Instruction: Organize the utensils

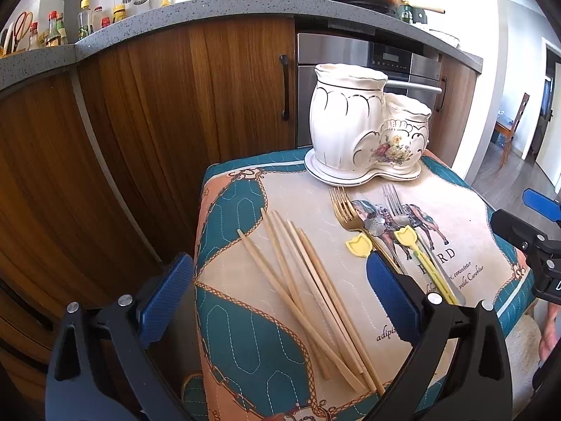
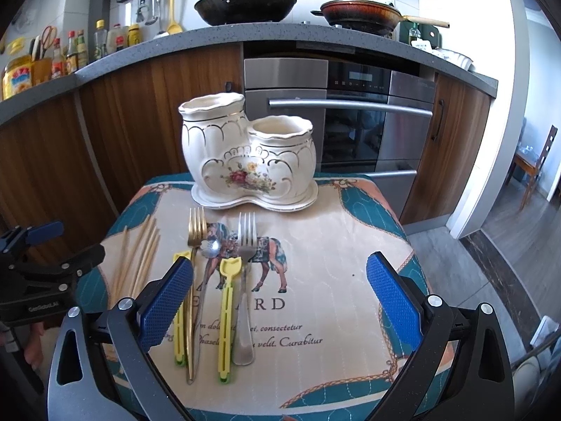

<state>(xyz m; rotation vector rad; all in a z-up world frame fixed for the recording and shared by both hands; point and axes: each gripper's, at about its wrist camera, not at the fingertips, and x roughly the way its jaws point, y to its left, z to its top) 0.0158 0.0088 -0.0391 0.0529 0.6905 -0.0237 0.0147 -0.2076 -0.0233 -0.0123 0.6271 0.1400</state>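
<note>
Chopsticks (image 1: pixel 315 291) and forks (image 2: pixel 217 245) lie sorted before the empty holder (image 2: pixel 249 154); left claw (image 1: pixel 280 301) and right claw (image 2: pixel 280 301) gape, released.

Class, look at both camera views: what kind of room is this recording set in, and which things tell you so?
Most likely a home kitchen. A black wok and a frying pan sit on the grey countertop, a built-in oven is set among wooden cabinets, and sauce bottles line the counter.
</note>
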